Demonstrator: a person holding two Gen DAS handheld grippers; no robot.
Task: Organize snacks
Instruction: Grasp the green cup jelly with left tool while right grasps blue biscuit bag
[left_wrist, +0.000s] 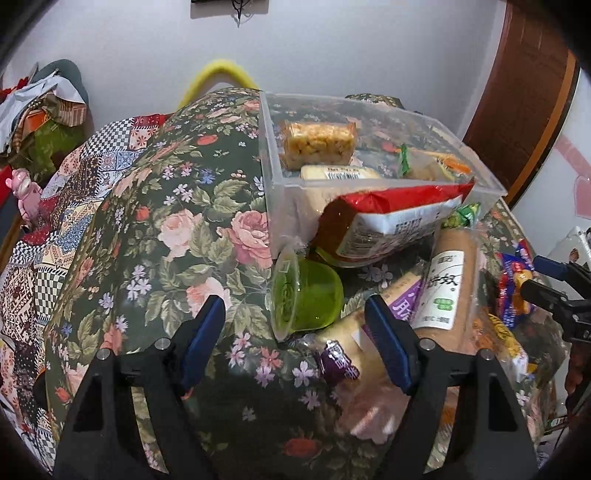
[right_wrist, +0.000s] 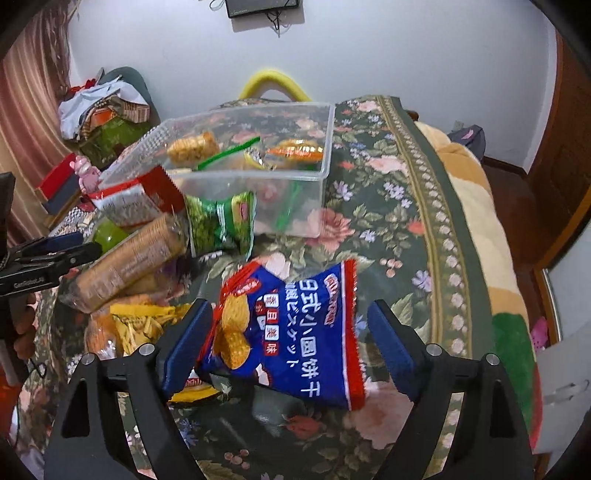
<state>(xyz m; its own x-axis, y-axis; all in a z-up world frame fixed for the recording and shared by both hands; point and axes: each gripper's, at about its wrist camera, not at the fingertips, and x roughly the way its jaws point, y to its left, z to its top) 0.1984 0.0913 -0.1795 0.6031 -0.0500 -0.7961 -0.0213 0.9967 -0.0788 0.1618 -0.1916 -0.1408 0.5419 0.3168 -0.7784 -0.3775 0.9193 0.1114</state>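
1. A floral-covered surface (right_wrist: 388, 206) carries everything; the snacks are heaped on one side of it, near the person, likely dumped there for sorting.
2. A clear plastic bin (right_wrist: 325, 147) stands on the far part of the surface. It already holds a few snacks, among them a puffed-grain bar (left_wrist: 317, 144), so it seems to be the place they go.
3. A red-and-white packet (left_wrist: 388, 221) leans on the bin's near wall, not yet inside.
4. A blue biscuit bag (right_wrist: 291, 332) lies between the right tongs (right_wrist: 291, 350), which stand wide apart around it without squeezing, probably poised to grasp.
5. A green jelly cup (left_wrist: 306, 291), tipped on its side, lies just ahead of the left tongs (left_wrist: 295, 332), also apart and empty.
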